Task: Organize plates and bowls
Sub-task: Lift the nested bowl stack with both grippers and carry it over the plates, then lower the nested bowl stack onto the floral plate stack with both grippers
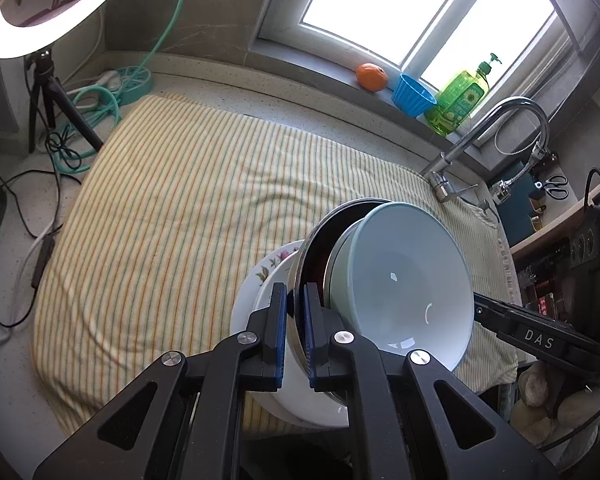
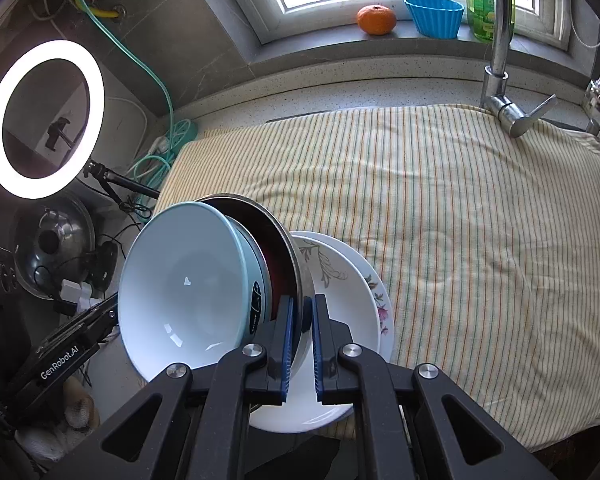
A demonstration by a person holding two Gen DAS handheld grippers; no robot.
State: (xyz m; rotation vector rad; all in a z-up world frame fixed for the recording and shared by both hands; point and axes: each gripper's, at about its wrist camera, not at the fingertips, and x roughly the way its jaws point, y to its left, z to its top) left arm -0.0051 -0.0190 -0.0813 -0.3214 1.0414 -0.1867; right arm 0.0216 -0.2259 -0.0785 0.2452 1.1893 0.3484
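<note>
Steel rim of a metal bowl [image 1: 312,248] is clamped on opposite sides by two grippers: the left gripper [image 1: 296,320] and the right gripper [image 2: 300,332] each grasp it between blue pads. A pale blue bowl [image 1: 404,280] sits nested inside it, tilted. Under the stack is a white flowered plate [image 2: 352,292]. All of this is above a yellow striped cloth [image 1: 180,208] covering the tabletop [image 1: 220,80] below a window, near a tap [image 2: 500,60].

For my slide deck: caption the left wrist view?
Left gripper clamps steel bowl holding pale blue bowl, above floral plate.
</note>
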